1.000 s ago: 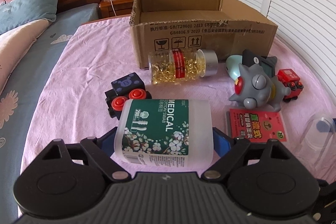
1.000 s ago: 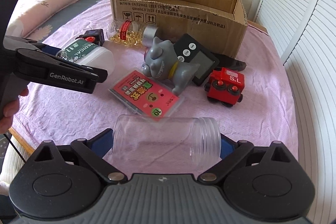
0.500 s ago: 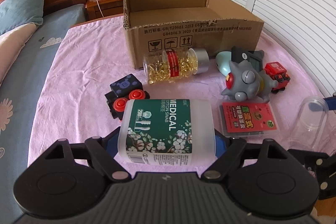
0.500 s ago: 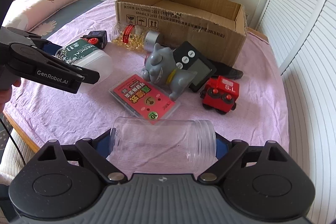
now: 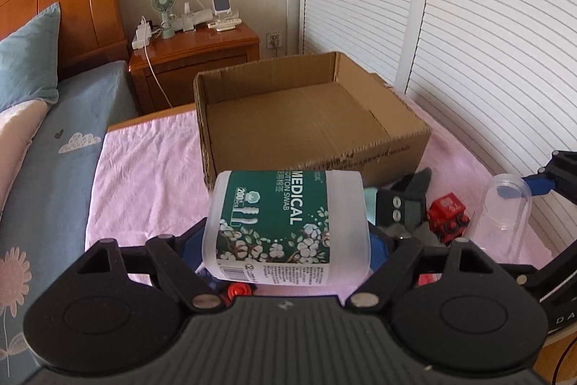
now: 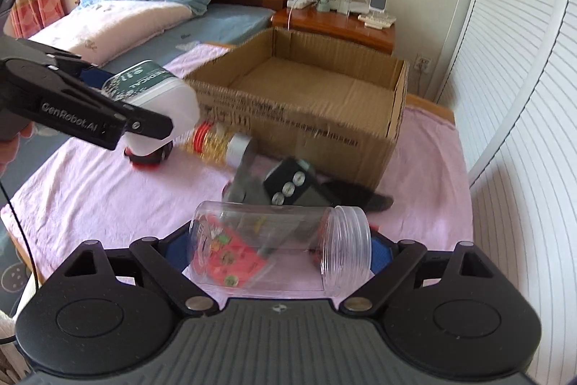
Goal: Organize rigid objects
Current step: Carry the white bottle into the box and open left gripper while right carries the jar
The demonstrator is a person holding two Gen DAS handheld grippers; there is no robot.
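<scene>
My left gripper point(image 5: 286, 240) is shut on a white cotton swab jar point(image 5: 288, 222) with a green label, held crosswise above the pink cloth. That jar point(image 6: 158, 96) also shows at the left of the right wrist view. My right gripper point(image 6: 281, 251) is shut on a clear plastic jar point(image 6: 285, 251), lying sideways between the blue pads, its threaded mouth to the right. The clear jar point(image 5: 508, 208) appears at the right edge of the left wrist view. An open cardboard box point(image 5: 306, 118) stands empty just beyond both jars.
On the pink cloth point(image 6: 108, 197) lie a capsule bottle point(image 6: 220, 147), a grey toy figure point(image 6: 245, 186), a black timer point(image 6: 292, 186), a red toy train point(image 5: 449, 217) and a red card packet point(image 6: 230, 262). A bed point(image 6: 144, 17) lies left, a nightstand point(image 5: 194, 56) behind, louvred doors point(image 5: 468, 42) right.
Both grippers have risen off the cloth with their jars. The box's inside has come into view and the objects on the cloth have dropped lower in both views.
</scene>
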